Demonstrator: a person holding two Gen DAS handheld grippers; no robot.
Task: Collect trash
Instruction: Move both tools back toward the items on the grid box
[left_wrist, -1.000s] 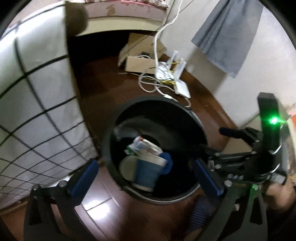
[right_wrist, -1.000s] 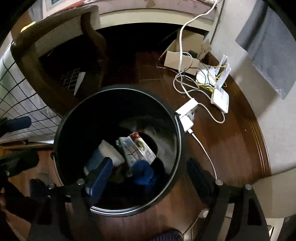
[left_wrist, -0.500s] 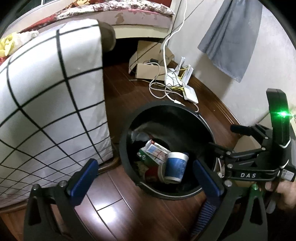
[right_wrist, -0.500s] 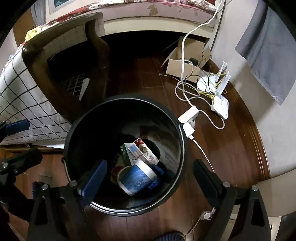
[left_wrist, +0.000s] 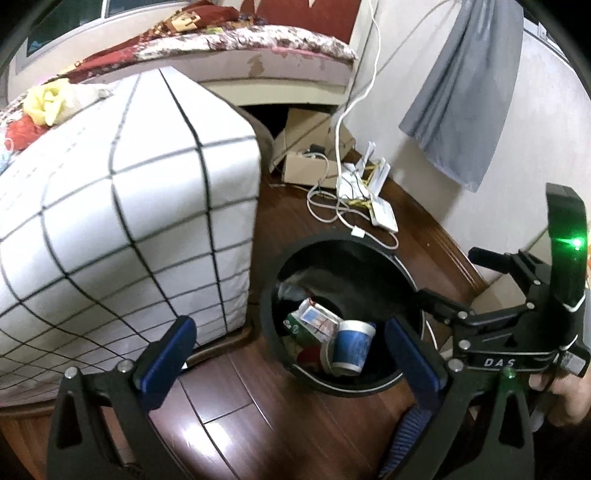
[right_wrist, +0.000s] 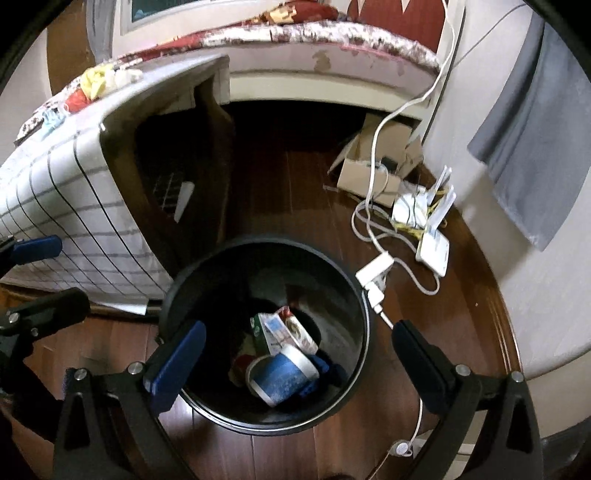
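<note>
the left gripper (left_wrist: 288, 350) is spread wide with nothing between its blue pads, held above the wooden floor (left_wrist: 258, 424) beside the black trash bin (left_wrist: 269, 332). the right gripper (right_wrist: 295, 354) is likewise wide open and empty, poised over the bin's mouth; in the left wrist view it shows at the right edge (left_wrist: 517, 332) with a green light lit. inside the bin (right_wrist: 364, 314) lies a blue and white cup (right_wrist: 282, 373) on its side, touching a crumpled carton (right_wrist: 280, 330) just behind it; the same cup (left_wrist: 351, 347) and carton (left_wrist: 314, 321) show from the left wrist. a bed with a grid-patterned sheet (left_wrist: 129, 221) stands just beside the bin. white cables (right_wrist: 380, 236) and a cardboard box (right_wrist: 369, 173) lie on the floor near the wall, under a grey cloth (right_wrist: 535, 147)
</note>
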